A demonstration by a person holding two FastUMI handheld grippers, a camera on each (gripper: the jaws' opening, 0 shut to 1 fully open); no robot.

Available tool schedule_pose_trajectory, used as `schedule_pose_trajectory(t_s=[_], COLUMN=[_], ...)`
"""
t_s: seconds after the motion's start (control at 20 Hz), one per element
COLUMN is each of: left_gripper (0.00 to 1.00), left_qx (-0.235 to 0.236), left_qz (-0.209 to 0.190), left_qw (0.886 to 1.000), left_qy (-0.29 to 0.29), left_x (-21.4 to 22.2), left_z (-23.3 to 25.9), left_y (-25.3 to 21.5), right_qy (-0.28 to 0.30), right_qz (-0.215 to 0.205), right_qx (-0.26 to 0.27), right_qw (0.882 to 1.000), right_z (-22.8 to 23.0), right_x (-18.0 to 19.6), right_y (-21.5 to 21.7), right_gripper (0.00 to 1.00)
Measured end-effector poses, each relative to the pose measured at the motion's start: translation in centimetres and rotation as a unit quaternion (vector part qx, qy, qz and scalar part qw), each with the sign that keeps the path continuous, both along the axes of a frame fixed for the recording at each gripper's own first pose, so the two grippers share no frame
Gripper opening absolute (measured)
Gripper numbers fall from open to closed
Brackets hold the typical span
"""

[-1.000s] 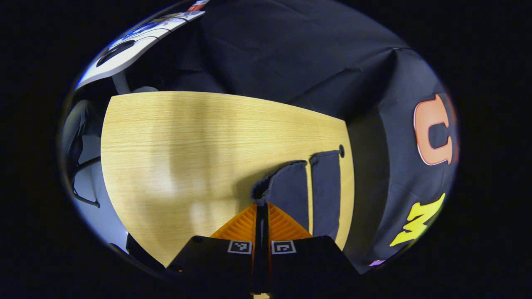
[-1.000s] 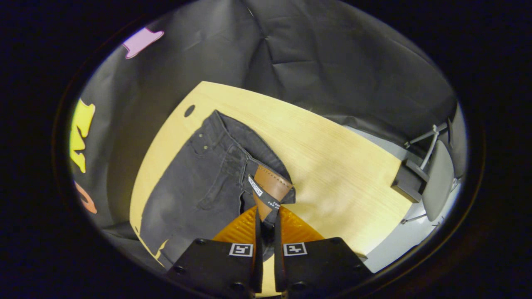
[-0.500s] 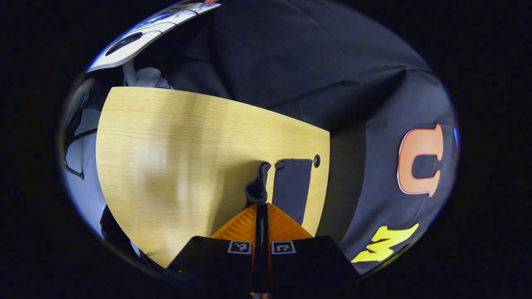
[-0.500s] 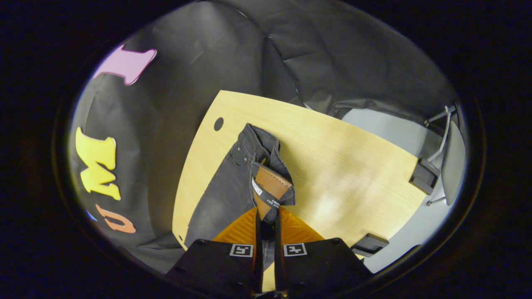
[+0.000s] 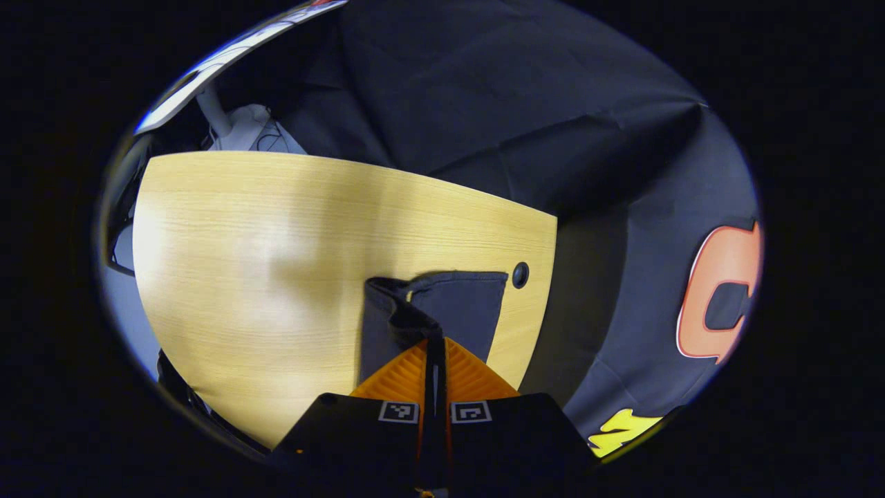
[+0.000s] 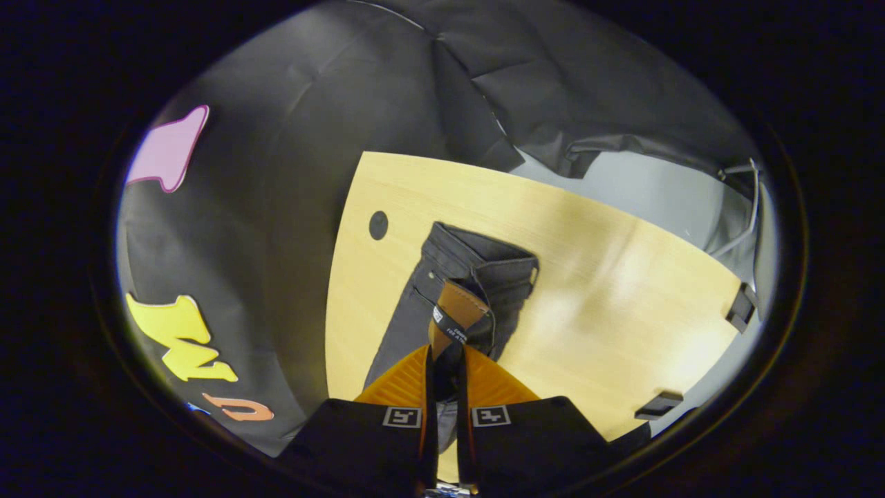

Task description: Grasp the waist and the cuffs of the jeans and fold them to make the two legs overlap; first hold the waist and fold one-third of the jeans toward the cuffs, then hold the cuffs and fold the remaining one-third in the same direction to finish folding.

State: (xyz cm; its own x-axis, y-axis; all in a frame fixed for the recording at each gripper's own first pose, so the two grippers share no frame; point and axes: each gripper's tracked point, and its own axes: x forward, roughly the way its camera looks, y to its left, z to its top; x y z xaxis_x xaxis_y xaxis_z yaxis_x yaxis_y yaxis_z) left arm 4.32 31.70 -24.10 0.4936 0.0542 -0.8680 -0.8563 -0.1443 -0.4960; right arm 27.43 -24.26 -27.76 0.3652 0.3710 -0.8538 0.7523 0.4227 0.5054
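Cuff [image 5: 404, 318] was pinched tight by left gripper [image 5: 434, 346], waist [image 6: 477, 277] by right gripper [image 6: 442, 353] w/ jaws clamped; legs should've been laid edge-to-edge, evenly.

Left gripper view: aimed steeply down, close, along the left gripper [image 5: 435, 344] at the table [image 5: 276, 263].
Right gripper view: likewise angled, over the right gripper [image 6: 442, 353].
Shared: table, jeans [image 6: 449, 290].

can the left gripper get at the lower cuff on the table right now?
Probably not yet. The left gripper is shut on the lifted cuff, which hangs over the lower cuff on the table. It would have to let go first.
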Motion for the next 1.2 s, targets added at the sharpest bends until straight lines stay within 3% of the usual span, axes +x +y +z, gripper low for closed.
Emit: schedule_pose_trajectory(t_s=[0.05,0.15,0.2,0.3,0.35,0.4,0.45,0.75,0.8,0.9,0.95,1.0,1.05,1.1,1.15,1.2], left_gripper=[0.03,0.03,0.03,0.03,0.04,0.04,0.04,0.03,0.04,0.05,0.10,0.24,0.32,0.33,0.43,0.75], left_qx=[0.009,0.027,0.039,0.060,0.074,0.084,0.087,0.058,0.060,0.072,0.078,0.085,0.095,0.104,0.111,0.117], left_qz=[-0.012,-0.028,-0.034,-0.045,-0.052,-0.060,-0.068,-0.079,-0.087,-0.106,-0.121,-0.137,-0.149,-0.160,-0.169,-0.175], left_qw=[1.000,0.999,0.999,0.997,0.996,0.994,0.993,0.995,0.994,0.991,0.988,0.985,0.983,0.980,0.978,0.976], left_qy=[0.001,0.008,0.015,0.018,0.023,0.031,0.034,0.026,0.032,0.043,0.049,0.053,0.058,0.059,0.059,0.058], left_x=[1.6,5.2,6.6,9.3,10.2,10.6,11.4,12.8,12.7,12.8,12.7,12.8,12.8,12.8,12.4,12.4], left_z=[-0.3,-1.0,-1.7,-2.8,-3.8,-4.7,-6.0,-9.2,-9.0,-8.9,-8.7,-8.5,-8.3,-7.8,-7.4,-7.3], left_y=[0.3,0.9,1.2,2.0,2.7,3.3,3.4,2.2,2.1,1.9,1.6,1.5,1.3,1.4,1.2,1.2], right_qy=[0.003,0.009,0.011,0.012,0.015,0.018,0.019,0.026,0.026,0.021,0.019,0.017,0.008,-0.014,-0.028,-0.032], right_qz=[0.000,-0.005,-0.006,-0.006,-0.005,-0.005,-0.005,-0.012,-0.009,-0.001,0.007,0.012,0.011,0.000,-0.007,-0.003], right_qx=[0.001,0.008,0.013,0.020,0.021,0.024,0.028,0.023,0.017,0.008,-0.001,-0.009,-0.010,-0.002,-0.004,-0.019], right_qw=[1.000,1.000,1.000,1.000,1.000,1.000,0.999,0.999,0.999,1.000,1.000,1.000,1.000,1.000,1.000,0.999], right_z=[-0.4,-1.4,-2.0,-3.5,-4.4,-5.2,-6.1,-8.7,-8.7,-8.8,-8.7,-8.6,-8.1,-7.1,-6.3,-6.0], right_x=[0.9,2.6,3.4,4.8,5.3,5.6,6.1,7.6,7.8,8.4,8.5,8.6,9.0,10.0,10.6,10.3], right_y=[0.1,0.2,0.2,0.8,0.9,0.9,1.1,1.6,1.6,1.7,1.8,2.2,2.6,2.7,2.5,2.2], right_gripper=[0.16,0.08,0.16,0.12,0.16,0.08,0.12,0.12,0.13,0.25,0.32,0.34,0.41,0.43,0.58,0.73])
